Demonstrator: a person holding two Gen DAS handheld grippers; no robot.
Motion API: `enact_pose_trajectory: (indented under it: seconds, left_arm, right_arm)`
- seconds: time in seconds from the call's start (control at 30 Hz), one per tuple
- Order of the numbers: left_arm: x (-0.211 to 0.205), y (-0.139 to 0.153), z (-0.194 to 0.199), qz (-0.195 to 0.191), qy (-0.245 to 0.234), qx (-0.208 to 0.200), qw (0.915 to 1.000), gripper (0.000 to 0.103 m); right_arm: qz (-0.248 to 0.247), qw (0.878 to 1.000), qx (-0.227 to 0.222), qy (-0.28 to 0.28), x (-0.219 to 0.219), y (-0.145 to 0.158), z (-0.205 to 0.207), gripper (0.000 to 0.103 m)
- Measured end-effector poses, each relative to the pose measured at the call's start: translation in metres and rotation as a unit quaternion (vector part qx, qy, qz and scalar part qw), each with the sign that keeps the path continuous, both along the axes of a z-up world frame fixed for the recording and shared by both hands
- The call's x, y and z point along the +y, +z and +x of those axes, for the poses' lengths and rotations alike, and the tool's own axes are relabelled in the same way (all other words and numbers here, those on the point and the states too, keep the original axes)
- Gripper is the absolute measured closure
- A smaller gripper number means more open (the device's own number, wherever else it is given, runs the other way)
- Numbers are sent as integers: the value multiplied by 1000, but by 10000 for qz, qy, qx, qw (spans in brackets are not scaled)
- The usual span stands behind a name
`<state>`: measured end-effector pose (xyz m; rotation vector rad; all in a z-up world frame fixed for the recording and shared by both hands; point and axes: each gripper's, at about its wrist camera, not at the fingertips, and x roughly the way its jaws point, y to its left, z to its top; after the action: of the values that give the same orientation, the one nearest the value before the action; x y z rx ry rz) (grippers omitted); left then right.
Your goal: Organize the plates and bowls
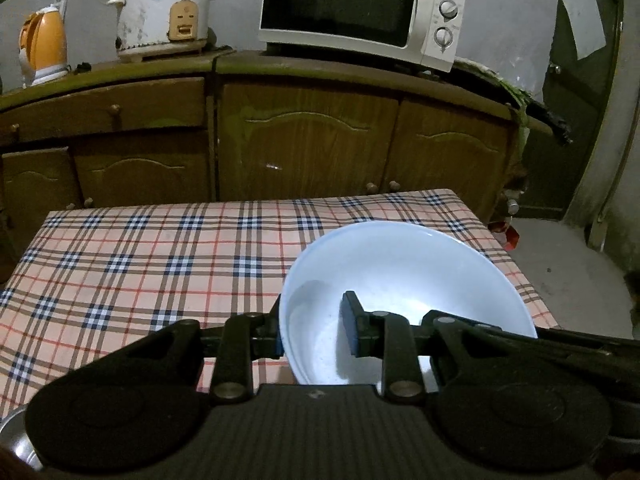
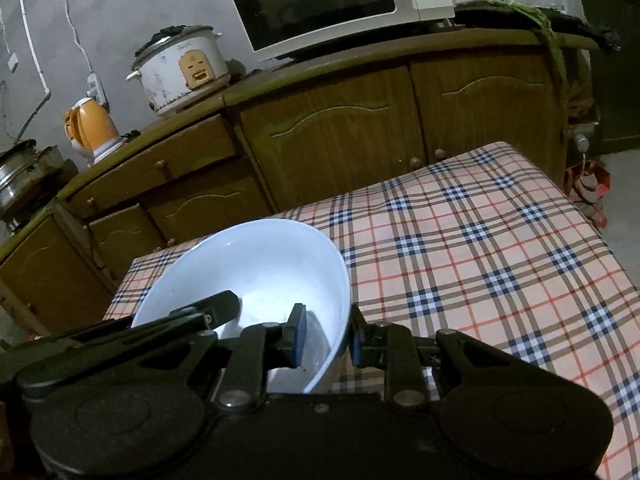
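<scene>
Above the table (image 1: 140, 248), w/ its checked cloth, a white bowl (image 1: 400, 280) is held from two sides. Left gripper (image 1: 312, 328) is clenched on the bowl's left rim: one finger is outside the wall, the other, w/ a blue pad, is inside. Right gripper (image 2: 324, 340) grasps the opposite rim in the same way, one pad inside the bowl and one outside. In the left wrist view the right gripper's black arm reaches in from the right edge and meets the bowl; in the right wrist view the left gripper comes in from the left side and its finger lies over the rim.

The bowl is tilted, its open side faces toward the cameras, and light makes a bright spot on its bottom. I cannot tell if its base touches the cloth or is a bit above it.

Behind the table stands a wooden cabinet (image 1: 312, 136). On top of it, from left to right: an orange kettle (image 1: 42, 48), a white rice cooker (image 1: 164, 16), and a white microwave (image 1: 360, 8). At the bottom left corner of the left view, a bit of a metal thing shows; I cannot tell what it is.
</scene>
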<state>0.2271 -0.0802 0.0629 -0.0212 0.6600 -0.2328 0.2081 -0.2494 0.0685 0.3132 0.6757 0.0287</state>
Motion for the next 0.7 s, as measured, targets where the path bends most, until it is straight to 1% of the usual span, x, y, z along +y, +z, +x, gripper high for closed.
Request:
enact_pose_trajectory:
  seconds: [0.3, 0.7]
  left_arm:
    - [2, 2, -22, -73, 15, -49, 10000, 76]
    - [3, 6, -43, -12, 27, -149, 9999, 76]
  right_arm:
    - [-60, 10000, -65, -15, 4, 5, -24, 74]
    - [-90, 9998, -154, 6, 9, 8, -48, 74]
